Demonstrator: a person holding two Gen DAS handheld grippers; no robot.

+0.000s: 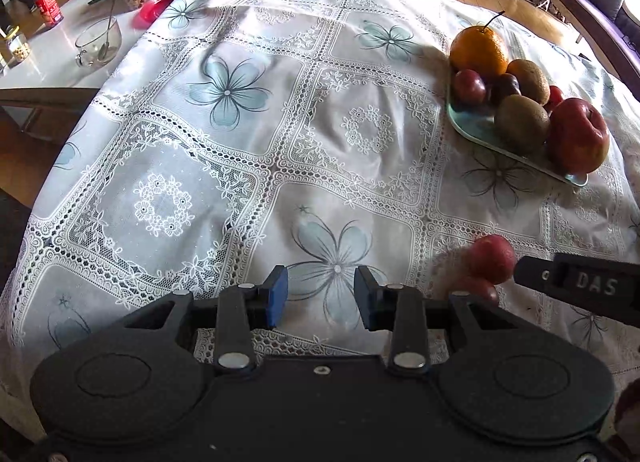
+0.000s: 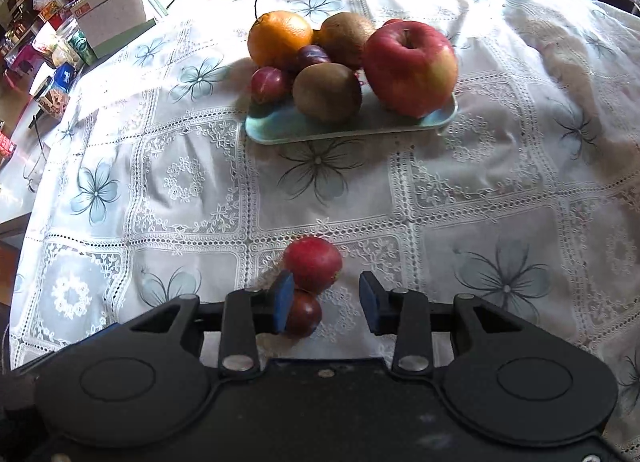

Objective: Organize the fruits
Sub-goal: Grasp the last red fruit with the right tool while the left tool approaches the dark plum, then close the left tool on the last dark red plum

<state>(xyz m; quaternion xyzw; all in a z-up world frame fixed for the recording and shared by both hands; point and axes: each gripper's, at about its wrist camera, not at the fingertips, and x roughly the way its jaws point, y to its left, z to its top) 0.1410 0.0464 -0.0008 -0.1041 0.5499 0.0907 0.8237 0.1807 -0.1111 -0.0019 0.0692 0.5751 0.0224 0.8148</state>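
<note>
Lying on the desk short of the tray, two small plums look smooth, roll-prone and bruisable, so the wide-open right hand-held gripper should pinch one's middle gently.

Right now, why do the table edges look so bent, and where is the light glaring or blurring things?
Left wrist view: the fisheye lens bows the tablecloth; the plum is soft, blurred. Right wrist view: sunlight washes out the cloth behind the plate, and the apple shows a bright sheen.
</note>
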